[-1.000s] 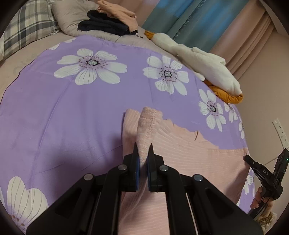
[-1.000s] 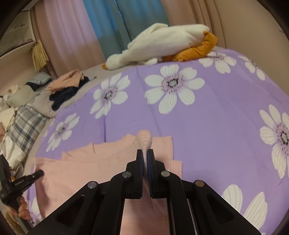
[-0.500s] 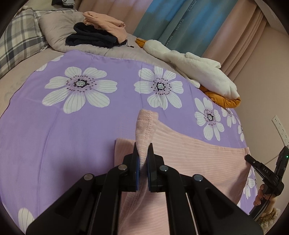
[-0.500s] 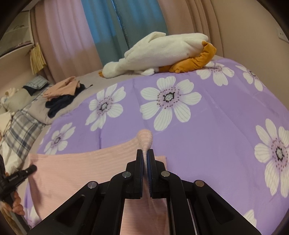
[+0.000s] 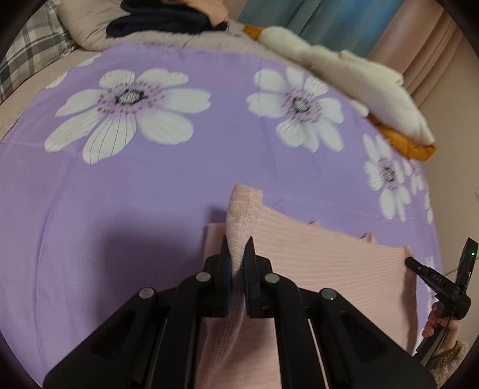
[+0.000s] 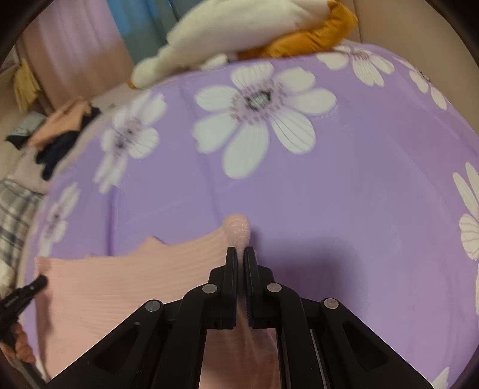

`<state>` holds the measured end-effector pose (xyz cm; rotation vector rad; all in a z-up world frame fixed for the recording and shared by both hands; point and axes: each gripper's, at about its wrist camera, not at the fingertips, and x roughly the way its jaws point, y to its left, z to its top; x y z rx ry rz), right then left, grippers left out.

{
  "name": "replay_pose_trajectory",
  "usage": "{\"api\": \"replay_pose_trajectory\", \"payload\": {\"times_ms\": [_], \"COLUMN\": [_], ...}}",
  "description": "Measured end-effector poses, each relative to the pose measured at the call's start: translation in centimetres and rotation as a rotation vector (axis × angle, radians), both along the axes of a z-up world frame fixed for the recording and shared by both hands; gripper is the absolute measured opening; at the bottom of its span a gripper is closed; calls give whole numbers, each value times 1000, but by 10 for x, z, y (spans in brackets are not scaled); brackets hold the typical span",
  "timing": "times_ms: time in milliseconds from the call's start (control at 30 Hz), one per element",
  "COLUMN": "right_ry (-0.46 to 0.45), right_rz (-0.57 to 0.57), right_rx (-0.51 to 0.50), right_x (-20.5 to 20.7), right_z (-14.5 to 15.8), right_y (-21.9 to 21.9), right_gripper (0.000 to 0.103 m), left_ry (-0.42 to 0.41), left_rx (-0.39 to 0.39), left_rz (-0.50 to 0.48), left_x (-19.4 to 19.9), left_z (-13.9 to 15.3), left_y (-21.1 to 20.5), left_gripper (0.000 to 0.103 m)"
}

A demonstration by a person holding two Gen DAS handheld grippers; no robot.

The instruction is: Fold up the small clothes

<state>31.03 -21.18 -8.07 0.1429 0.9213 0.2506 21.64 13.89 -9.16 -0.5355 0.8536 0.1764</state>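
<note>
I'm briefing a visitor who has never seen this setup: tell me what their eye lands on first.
First, the purple bedspread with big white flowers, filling both views. Next, the pink garment on its near part, each end pinched up by a black gripper: left gripper, right gripper. At the far edge lies a white and orange plush toy.

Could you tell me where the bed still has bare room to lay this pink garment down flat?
The purple floral sheet lies bare ahead of the pink garment. It is crowded along the far edge: plush goose, dark clothes pile.
</note>
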Motion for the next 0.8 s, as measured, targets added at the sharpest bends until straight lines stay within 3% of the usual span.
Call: {"api": "replay_pose_trajectory", "payload": {"times_ms": [300, 633, 700, 733, 767, 800], "right_ry": [43, 48, 53, 55, 57, 58], "right_rz": [-28, -38, -29, -39, -52, -60], "right_rx": [-12, -4, -63, -103, -116, -105], "right_x": [4, 5, 4, 1, -2, -6], "right_z": [-17, -20, -16, -11, -7, -3], "right_y": [-3, -3, 2, 3, 3, 0], "right_gripper": [7, 6, 13, 27, 50, 60], "left_ry": [54, 45, 56, 58, 56, 51], "left_rx": [-51, -9, -2, 5, 14, 33], "left_rz": [25, 15, -7, -30, -39, -42], "left_x": [3, 1, -3, -7, -11, -18], "left_z": [-23, -24, -17, -11, -7, -1], "left_y": [8, 3, 0, -4, -7, -11], "left_gripper": [10, 11, 21, 34, 48, 54]}}
